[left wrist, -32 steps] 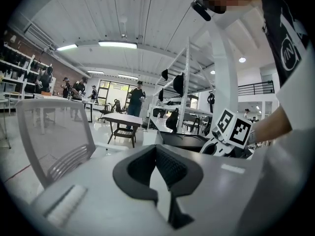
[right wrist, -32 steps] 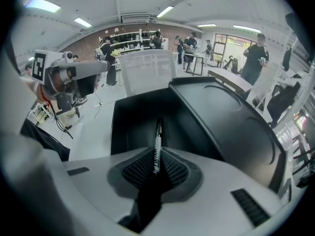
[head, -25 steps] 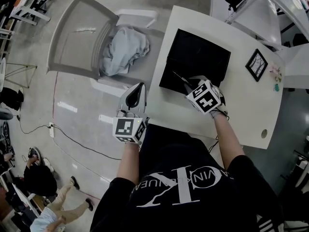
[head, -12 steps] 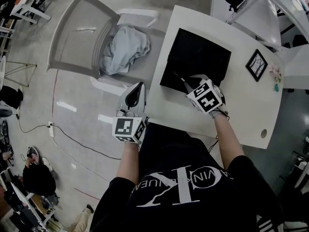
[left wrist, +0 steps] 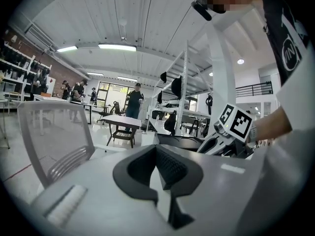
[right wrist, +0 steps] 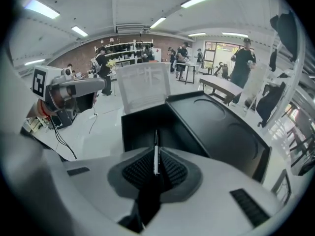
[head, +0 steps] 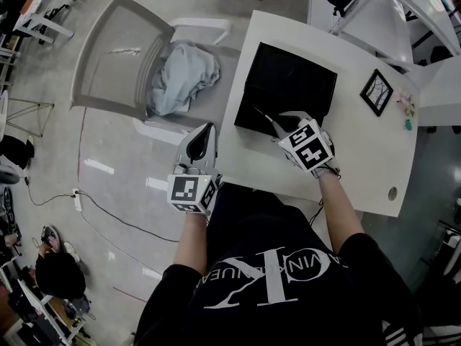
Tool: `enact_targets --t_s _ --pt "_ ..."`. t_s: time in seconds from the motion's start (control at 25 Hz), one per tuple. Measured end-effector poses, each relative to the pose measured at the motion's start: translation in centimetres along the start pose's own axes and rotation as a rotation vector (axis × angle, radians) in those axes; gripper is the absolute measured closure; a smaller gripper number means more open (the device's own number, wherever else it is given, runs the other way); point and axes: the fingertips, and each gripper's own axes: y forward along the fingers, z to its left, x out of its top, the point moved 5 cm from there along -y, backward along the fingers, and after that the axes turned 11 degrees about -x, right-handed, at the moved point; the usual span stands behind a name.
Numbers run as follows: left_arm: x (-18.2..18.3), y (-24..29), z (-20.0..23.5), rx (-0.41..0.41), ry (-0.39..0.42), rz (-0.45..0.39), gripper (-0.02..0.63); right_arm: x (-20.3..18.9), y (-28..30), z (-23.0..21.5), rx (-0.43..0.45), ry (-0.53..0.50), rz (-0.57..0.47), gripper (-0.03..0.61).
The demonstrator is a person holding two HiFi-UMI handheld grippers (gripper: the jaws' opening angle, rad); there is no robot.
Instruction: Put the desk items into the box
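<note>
A black open box (head: 288,85) lies on the white desk (head: 360,157). My right gripper (head: 277,125) is shut on a thin black-and-silver pen (head: 263,116), which points out over the box's near edge. In the right gripper view the pen (right wrist: 156,151) stands between the ribbed pads, with the box (right wrist: 197,127) just beyond. My left gripper (head: 204,132) hangs off the desk's left edge, shut with nothing in it; its pads (left wrist: 170,168) meet.
A small black picture frame (head: 377,92) and some tiny items (head: 409,110) lie on the desk's right side. Left of the desk stands a grey chair (head: 115,56) with a pale cloth (head: 184,74) on its seat. Cables run over the floor.
The right gripper holds the pen in nearly the same spot at the box's near edge. The head view has shifted slightly. The left gripper has not moved.
</note>
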Motion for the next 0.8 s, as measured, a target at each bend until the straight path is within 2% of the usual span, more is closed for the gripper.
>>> enact_targets --t_s 0.8 --pt "1.6 0.0 -2.9 -0.057 0.044 -0.031 0.603 -1.4 -6.9 -1.6 -0.112 0.146 -0.16 0.554"
